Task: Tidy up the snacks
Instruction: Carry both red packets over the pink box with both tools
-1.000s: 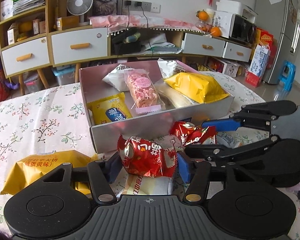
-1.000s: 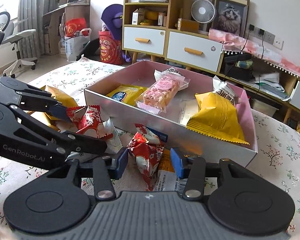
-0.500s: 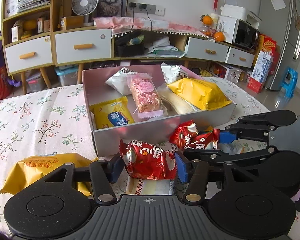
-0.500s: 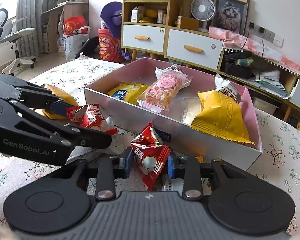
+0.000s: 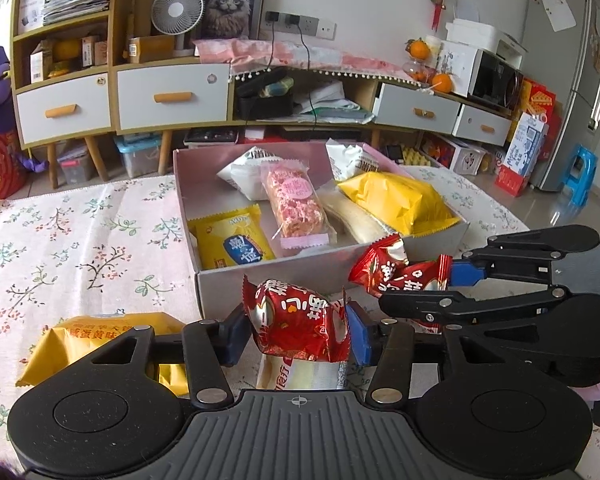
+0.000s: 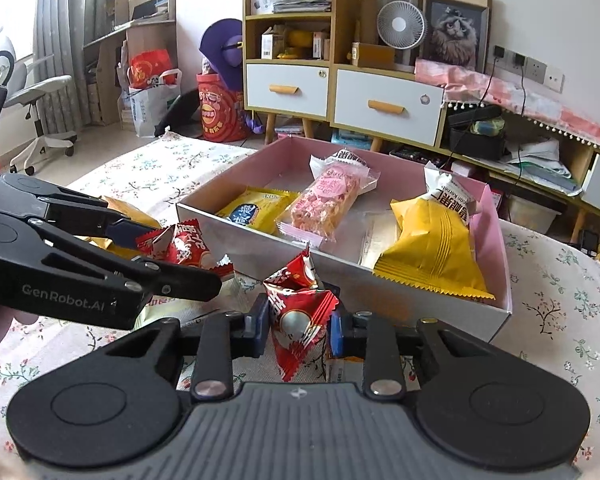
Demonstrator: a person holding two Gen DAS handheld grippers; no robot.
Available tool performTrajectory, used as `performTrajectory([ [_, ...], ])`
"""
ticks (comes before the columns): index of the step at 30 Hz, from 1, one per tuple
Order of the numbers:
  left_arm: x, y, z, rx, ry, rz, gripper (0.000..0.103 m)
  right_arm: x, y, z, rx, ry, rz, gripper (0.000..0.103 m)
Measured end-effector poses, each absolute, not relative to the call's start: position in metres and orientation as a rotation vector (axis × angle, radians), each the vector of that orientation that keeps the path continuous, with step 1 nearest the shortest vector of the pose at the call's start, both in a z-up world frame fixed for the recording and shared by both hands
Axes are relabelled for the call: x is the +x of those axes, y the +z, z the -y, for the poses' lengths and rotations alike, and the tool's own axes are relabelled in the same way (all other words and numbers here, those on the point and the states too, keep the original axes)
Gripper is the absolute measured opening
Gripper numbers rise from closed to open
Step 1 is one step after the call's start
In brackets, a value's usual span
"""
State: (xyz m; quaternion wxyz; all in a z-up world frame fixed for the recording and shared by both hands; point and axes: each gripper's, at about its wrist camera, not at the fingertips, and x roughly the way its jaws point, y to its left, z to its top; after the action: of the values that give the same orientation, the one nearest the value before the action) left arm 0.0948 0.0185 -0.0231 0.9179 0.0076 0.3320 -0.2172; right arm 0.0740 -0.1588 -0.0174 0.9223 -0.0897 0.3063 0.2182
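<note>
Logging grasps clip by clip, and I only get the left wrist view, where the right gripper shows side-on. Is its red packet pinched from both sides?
Observer: Yes. In the right wrist view the right gripper has its jaws shut on the red packet, with a blue pad pressed against each side.
Operator: Is the whole packet between the pads?
Observer: No. Only its middle is gripped. Its lower tail hangs free below the pads, and its top corner sticks up above them.
</note>
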Motion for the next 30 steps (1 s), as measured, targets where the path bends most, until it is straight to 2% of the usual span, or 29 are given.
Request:
performTrajectory([
  [14,0.104,-0.003,-0.022,-0.062,-0.380,-0.639,0.048,0.081,0.007,0.165,-0.079,0.402,-0.571,0.026],
  [30,0.174,-0.001,-0.005,0.002,-0.296,-0.626,0.048,0.118,0.005,0.166,-0.045,0.255,-0.533,0.027],
])
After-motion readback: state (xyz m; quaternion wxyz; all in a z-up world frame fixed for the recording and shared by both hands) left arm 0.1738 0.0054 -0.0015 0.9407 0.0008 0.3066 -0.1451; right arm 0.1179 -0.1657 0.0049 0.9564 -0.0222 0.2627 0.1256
